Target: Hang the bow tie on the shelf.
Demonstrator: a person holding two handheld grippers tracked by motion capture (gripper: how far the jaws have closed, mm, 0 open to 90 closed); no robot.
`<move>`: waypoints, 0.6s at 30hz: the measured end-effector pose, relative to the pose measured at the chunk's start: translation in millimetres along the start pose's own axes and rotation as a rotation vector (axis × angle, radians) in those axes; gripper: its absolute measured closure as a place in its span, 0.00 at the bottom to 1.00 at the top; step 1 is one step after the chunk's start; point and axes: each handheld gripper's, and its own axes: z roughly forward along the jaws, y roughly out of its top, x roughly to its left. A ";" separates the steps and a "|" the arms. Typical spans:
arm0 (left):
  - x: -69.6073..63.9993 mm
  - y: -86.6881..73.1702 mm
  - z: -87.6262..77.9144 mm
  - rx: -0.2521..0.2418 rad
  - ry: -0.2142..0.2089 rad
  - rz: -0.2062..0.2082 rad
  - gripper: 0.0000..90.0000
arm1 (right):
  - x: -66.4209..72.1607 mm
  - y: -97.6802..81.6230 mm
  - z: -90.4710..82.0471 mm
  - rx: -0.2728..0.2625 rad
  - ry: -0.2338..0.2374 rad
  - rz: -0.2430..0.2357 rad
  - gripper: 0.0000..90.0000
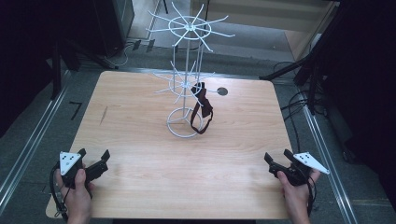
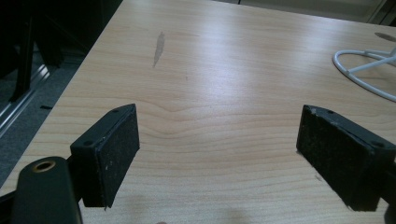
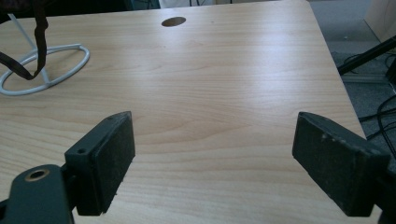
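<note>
1. Your left gripper (image 1: 94, 154), lower left of the high view: its two black jaws stand wide apart with nothing between them. In the left gripper view the rough black pads (image 2: 122, 154) frame bare wood.
2. Your right gripper (image 1: 277, 155), lower right of the high view: jaws likewise spread, gripping nothing. In the right gripper view its dark pads (image 3: 116, 156) sit over bare table.
3. Your hands: the left hand (image 1: 79, 186) and right hand (image 1: 294, 189) come in from the bottom edge, each wrapped round a gripper body topped by a grey three-cornered plate.
4. Light wooden square table with rounded corners (image 1: 140, 177): a small dark round hole (image 1: 222, 91) sits toward its upper right.
5. White wire display stand with a ring base and two tiers of radiating hooks (image 1: 184, 122): upright at upper centre of the high view, well apart from both grippers. Its ring base shows at the right edge of the left gripper view (image 2: 359, 77) and upper left of the right gripper view (image 3: 56, 77).
6. Dark brown strap (image 1: 201, 112): hangs from a lower-tier hook, its loop drooping down beside the ring base; seen at upper left in the right gripper view (image 3: 39, 42).
</note>
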 end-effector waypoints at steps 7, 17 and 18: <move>-0.2 0.0 -0.2 0.000 0.000 0.000 0.15 | -13.8 -7.2 -13.4 0.001 -0.018 0.023 0.15; -0.7 -0.3 -0.2 -0.005 0.000 0.001 0.15 | -28.9 -19.1 -33.2 0.017 -0.027 0.048 0.08; -0.6 -0.2 -0.1 -0.004 0.000 0.002 0.15 | -30.3 -20.2 -35.6 0.017 -0.027 0.055 0.07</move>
